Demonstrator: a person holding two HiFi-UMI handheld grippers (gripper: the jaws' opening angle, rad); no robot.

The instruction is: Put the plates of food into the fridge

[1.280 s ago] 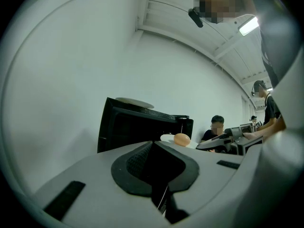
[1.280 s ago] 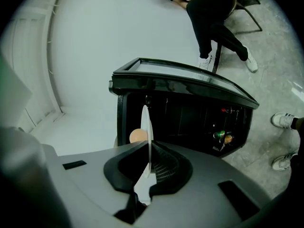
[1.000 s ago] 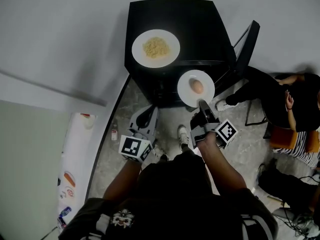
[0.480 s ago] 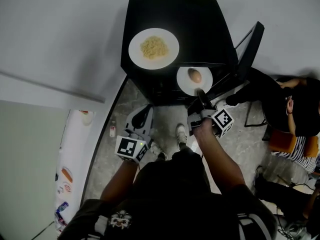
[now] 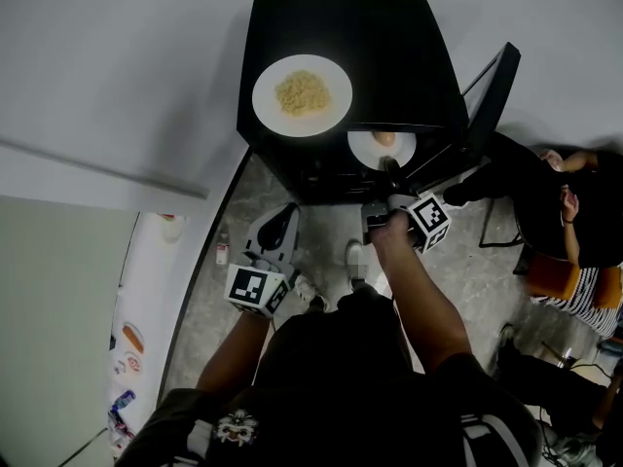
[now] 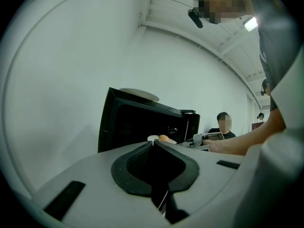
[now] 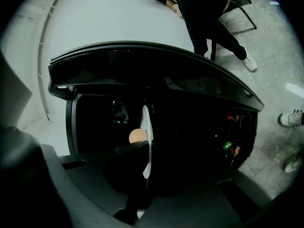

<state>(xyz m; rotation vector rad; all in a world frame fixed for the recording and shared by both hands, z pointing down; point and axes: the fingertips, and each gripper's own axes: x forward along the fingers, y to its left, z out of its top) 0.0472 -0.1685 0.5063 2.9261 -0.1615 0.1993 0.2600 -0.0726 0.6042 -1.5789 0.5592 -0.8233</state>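
A white plate of noodles (image 5: 302, 95) rests on top of the small black fridge (image 5: 389, 37), whose door (image 5: 490, 90) stands open to the right. My right gripper (image 5: 391, 171) is shut on the rim of a second white plate (image 5: 370, 150) carrying a tan round food (image 5: 385, 139), held at the fridge's opening. In the right gripper view this plate (image 7: 146, 127) shows edge-on in front of the dark interior, the round food (image 7: 137, 136) beside it. My left gripper (image 5: 277, 227) is shut and holds nothing, low in front of the fridge; the fridge (image 6: 128, 122) lies ahead of it.
Small bottles sit in the door shelves (image 7: 230, 148). A person (image 5: 569, 212) sits on a chair to the right of the fridge, legs stretched toward the door. A white wall runs behind and left. Shoes (image 5: 356, 261) stand on the stone floor below.
My right gripper has carried the plate with the round food forward, from in front of the fridge to its opening. The left gripper has stayed put.
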